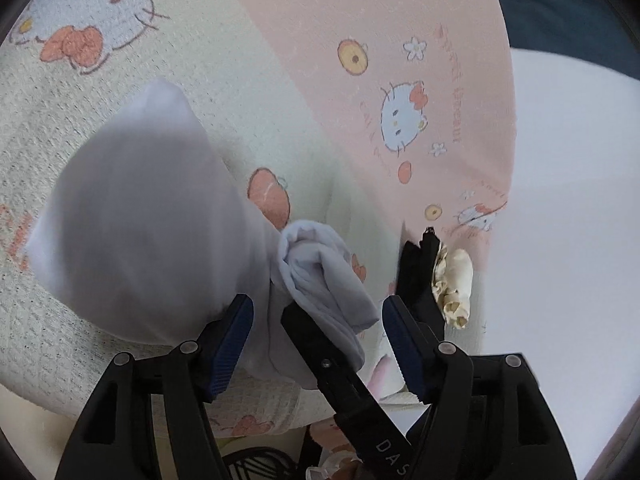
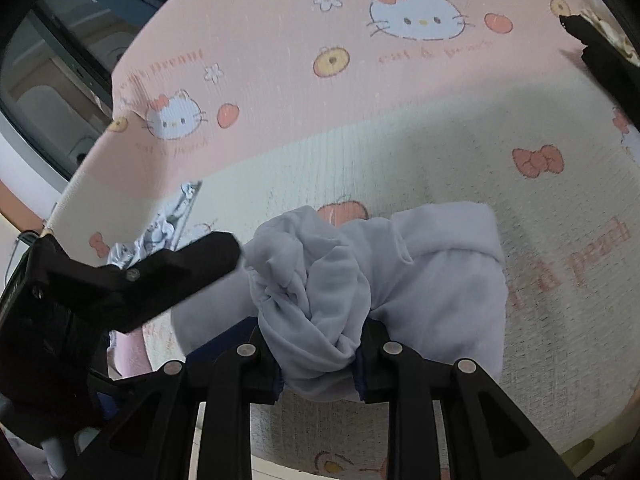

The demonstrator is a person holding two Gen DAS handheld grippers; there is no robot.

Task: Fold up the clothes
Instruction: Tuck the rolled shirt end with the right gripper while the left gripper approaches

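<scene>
we see a soft, pale lilac garment (image 2: 360, 280), bunched into twisted folds low in the right wrist frame, pinched between the right gripper (image 2: 318, 356). our left gripper (image 1: 316, 332) stands open, its blue ribbed pads clear of the cloth. beneath lies a waffle-textured cartoon-cat blanket (image 2: 360, 128); a black object (image 1: 418, 276) sits at centre right.

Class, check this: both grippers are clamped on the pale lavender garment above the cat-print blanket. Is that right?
Not quite. Only the right gripper is clamped on the pale lavender garment; the right wrist view shows the cloth bunched between its pads. In the left wrist view, the left gripper stands open, gripping nothing. The cat-print blanket does lie beneath.
</scene>
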